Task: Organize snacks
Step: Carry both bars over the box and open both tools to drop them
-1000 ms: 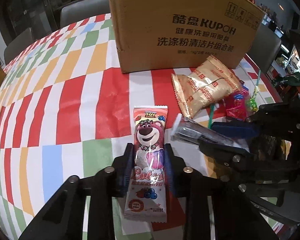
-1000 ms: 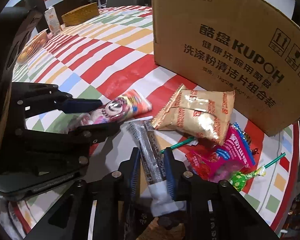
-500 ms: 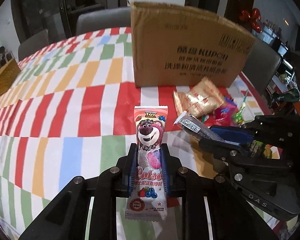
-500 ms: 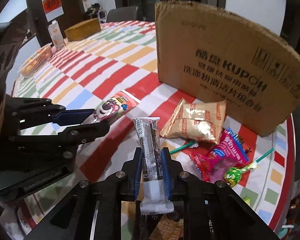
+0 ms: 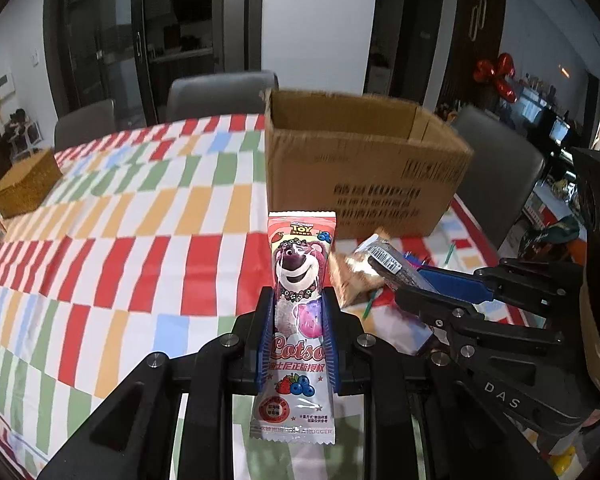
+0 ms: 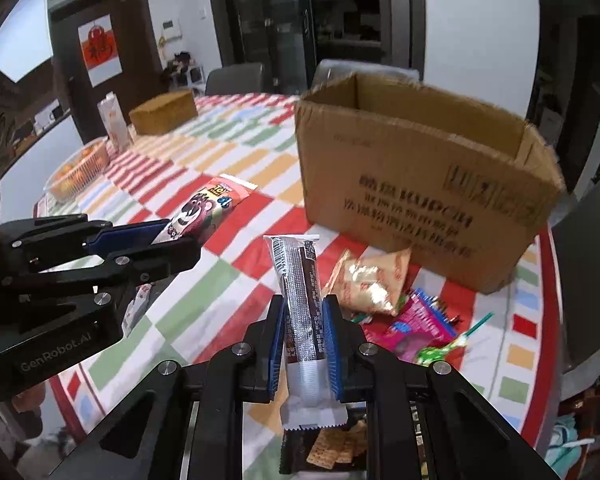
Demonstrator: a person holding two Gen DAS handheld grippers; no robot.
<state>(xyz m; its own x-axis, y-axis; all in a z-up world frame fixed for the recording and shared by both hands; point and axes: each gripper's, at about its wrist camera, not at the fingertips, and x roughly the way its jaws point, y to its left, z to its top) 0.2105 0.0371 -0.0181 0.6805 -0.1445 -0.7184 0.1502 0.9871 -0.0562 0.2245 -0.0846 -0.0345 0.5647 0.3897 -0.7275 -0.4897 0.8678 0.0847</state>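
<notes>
My left gripper (image 5: pixel 297 300) is shut on a pink Lotso bear snack packet (image 5: pixel 298 276), held above the table and pointing toward the open cardboard box (image 5: pixel 360 176). My right gripper (image 6: pixel 303 308) is shut on a dark brown and silver snack bar (image 6: pixel 300 280), also lifted off the table. Each gripper shows in the other's view: the right one (image 5: pixel 416 284) beside me with its bar (image 5: pixel 384 260), the left one (image 6: pixel 180 236) with the bear packet (image 6: pixel 204 208). The box (image 6: pixel 420 192) stands open-topped just ahead.
A gold snack bag (image 6: pixel 370 280), a pink packet (image 6: pixel 416 324) and a green lollipop (image 6: pixel 444 346) lie on the checked tablecloth (image 5: pixel 120 240) before the box. A woven box (image 6: pixel 164 112), a carton (image 6: pixel 114 120) and a fruit basket (image 6: pixel 78 168) sit at the far left. Grey chairs (image 5: pixel 220 92) ring the table.
Both grippers have risen from the table with their packets, and the view now looks over the box's rim into its open top. The loose snacks stay where they lay.
</notes>
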